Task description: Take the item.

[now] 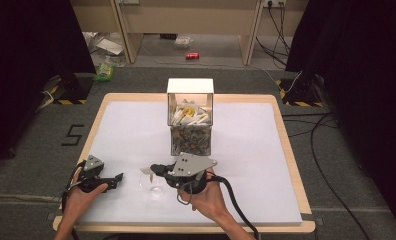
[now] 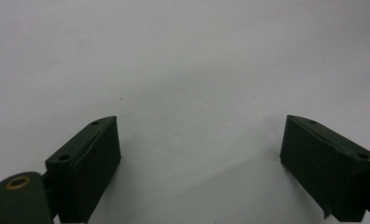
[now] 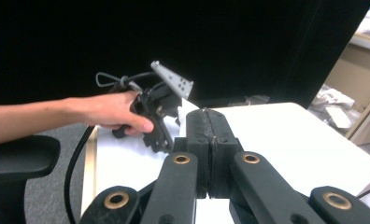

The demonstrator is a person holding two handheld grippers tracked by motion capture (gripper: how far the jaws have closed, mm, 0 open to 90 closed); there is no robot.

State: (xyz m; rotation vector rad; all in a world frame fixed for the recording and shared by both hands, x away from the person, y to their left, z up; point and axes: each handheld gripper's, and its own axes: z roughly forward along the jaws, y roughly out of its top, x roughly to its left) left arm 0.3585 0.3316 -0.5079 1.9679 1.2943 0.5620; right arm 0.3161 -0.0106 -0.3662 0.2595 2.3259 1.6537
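Right gripper [image 1: 153, 171], jaws clenched on something thin and pale (a strip?), hovers over the glass [image 1: 153, 186] near the desk's [image 1: 246, 150] front edge; a nudge could topple it. Left gripper [image 1: 117, 178] idles, jaws released.

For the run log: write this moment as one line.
left gripper: jaws open, nothing between | right gripper: jaws shut on a thin white thing, above clear glass cup | clear box of packets: behind

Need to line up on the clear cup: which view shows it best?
The high view: the clear cup sits whole on the white table, just under the right tongs. The right gripper view has its shut jaws covering that spot; the left looks at bare table.
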